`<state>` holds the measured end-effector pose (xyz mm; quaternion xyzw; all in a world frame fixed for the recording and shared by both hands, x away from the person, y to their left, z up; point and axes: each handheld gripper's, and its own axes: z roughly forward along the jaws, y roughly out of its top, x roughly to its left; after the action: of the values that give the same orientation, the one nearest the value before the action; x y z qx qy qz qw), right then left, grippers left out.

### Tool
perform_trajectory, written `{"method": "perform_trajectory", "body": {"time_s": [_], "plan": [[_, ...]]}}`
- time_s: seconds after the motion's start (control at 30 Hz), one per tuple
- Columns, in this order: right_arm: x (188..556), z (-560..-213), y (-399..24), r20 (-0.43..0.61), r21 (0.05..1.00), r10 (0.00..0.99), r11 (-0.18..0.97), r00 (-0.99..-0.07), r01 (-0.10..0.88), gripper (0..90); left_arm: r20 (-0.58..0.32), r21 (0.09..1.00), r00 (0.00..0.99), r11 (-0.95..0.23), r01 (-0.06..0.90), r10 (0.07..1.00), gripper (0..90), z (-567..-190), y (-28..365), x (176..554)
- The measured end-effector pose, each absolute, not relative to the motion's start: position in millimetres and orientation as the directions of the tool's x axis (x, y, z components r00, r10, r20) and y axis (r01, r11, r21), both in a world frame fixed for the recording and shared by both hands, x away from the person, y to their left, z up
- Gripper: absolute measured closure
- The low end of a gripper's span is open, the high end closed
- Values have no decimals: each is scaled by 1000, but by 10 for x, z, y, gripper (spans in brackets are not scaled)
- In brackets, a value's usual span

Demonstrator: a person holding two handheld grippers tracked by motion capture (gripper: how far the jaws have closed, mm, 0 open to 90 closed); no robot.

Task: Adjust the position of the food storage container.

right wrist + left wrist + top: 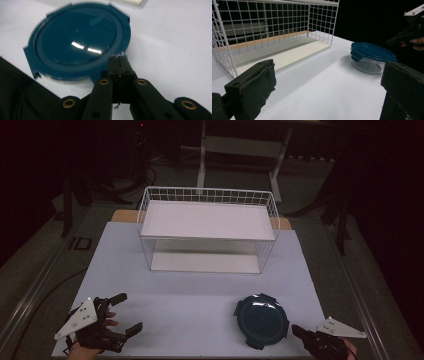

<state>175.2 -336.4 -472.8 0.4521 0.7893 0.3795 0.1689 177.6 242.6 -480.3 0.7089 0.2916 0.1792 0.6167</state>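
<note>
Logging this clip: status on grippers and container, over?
Left hand-held gripper open, idle. Right hand-held gripper shut, empty, tips at the rim of the container. Lid on. Rack behind, path clear.

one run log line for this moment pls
left gripper: open, idle | right gripper: jaws shut at container lid rim, nothing between | shelf rack: bare

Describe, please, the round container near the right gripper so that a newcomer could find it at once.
Start at the white wire rack standing at the far side of the white table. Come toward the near right corner, to the round container just ahead of the right gripper. Its dark teal clip-on lid over a clear bowl sets it apart.
</note>
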Motion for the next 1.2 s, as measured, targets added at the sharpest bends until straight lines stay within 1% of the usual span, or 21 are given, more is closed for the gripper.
{"method": "perform_trajectory", "body": {"time_s": [0.1,0.13,0.27,0.6,0.97,1.2], "plan": [[1757,-4776,-3370,75,738,844,311,-531,599,900,-102,978,765,-76,193,636,0,-4806,2422,1778],[1773,-4825,-3377,83,724,848,309,-523,617,900,-103,978,767,-75,194,633,0,-4807,2421,1778],[1808,-4870,-3371,101,707,848,308,-521,637,900,-105,978,768,-74,195,632,0,-4808,2419,1776],[1880,-4892,-3328,102,699,851,307,-515,646,900,-106,977,769,-77,197,630,0,-4813,2411,1786],[2133,-4890,-3044,133,703,810,330,-572,631,900,-104,978,772,-78,195,627,0,-4811,2412,1777],[2232,-4885,-2883,127,697,788,361,-603,619,900,-103,977,772,-80,195,627,0,-4811,2407,1778]]}}
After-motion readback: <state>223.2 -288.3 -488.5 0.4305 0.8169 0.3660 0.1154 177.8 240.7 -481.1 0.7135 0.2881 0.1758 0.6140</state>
